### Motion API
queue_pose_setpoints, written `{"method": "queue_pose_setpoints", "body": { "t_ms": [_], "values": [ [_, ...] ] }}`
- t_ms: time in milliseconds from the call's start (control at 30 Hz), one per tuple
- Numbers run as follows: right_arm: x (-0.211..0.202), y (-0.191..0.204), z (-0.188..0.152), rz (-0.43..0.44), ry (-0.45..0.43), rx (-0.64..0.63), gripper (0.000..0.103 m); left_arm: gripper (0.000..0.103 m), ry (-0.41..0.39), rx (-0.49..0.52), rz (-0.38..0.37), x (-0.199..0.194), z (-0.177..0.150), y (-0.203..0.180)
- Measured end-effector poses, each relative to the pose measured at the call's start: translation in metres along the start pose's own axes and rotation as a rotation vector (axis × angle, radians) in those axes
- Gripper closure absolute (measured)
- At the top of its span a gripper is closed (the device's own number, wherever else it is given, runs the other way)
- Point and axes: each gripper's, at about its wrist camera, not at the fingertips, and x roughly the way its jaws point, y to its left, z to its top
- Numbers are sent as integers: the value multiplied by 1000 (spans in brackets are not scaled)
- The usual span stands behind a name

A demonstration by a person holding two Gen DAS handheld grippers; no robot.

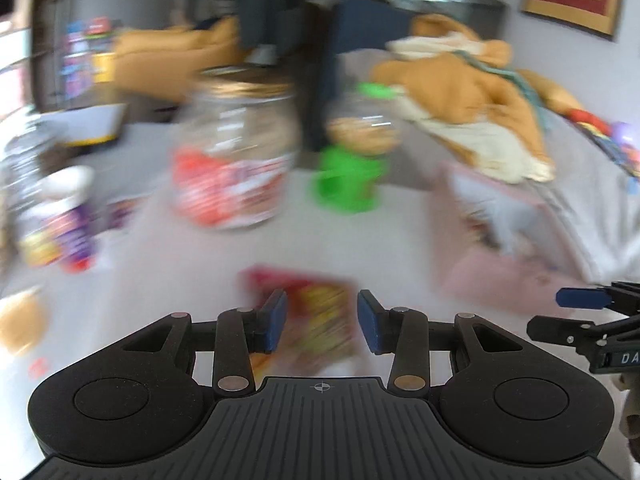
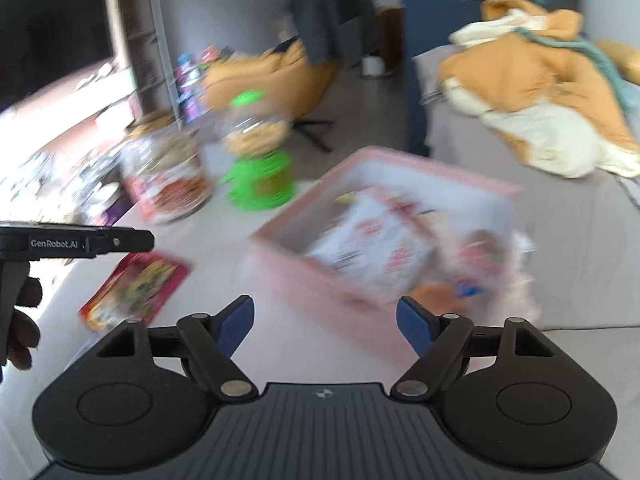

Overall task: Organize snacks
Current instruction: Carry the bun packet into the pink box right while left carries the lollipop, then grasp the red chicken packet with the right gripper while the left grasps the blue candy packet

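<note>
A red and yellow snack packet (image 1: 316, 320) lies flat on the pale table; it also shows in the right wrist view (image 2: 134, 290). My left gripper (image 1: 322, 322) is open, its blue pads straddling the packet just above it. My right gripper (image 2: 326, 322) is open and empty, near the front corner of a pink box (image 2: 320, 280) that holds white and red snack packs (image 2: 372, 240). The box also shows at the right in the left wrist view (image 1: 492, 276). Both views are blurred by motion.
A large clear jar with a red label (image 1: 234, 152) and a green candy dispenser (image 1: 352, 156) stand behind the packet. A small purple-labelled jar (image 1: 60, 224) is at the left. An orange blanket (image 2: 540, 92) lies on the grey bed at the right.
</note>
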Motion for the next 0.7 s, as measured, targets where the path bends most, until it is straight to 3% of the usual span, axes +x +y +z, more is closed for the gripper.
{"method": "queue_pose_setpoints", "body": {
  "t_ms": [200, 300, 400, 500, 533, 633, 700],
  "values": [
    [41, 73, 3, 115, 95, 14, 18, 59, 5, -38, 178, -34, -41, 44],
    [71, 104, 18, 143, 150, 72, 18, 59, -8, -59, 216, -45, -53, 54],
    [104, 132, 28, 138, 197, 121, 18, 59, -8, -53, 191, -52, -65, 55],
    [136, 159, 36, 76, 240, 114, 16, 59, 13, -40, 145, -47, -72, 51],
    [145, 167, 38, 53, 264, 107, 3, 59, 17, -37, 136, -45, -74, 51],
    [164, 193, 41, -37, 298, -22, 0, 59, 28, -28, 122, -42, -80, 48],
    [164, 197, 37, -35, 283, -98, 0, 59, 26, -26, 112, -43, -81, 47]
  ]
}}
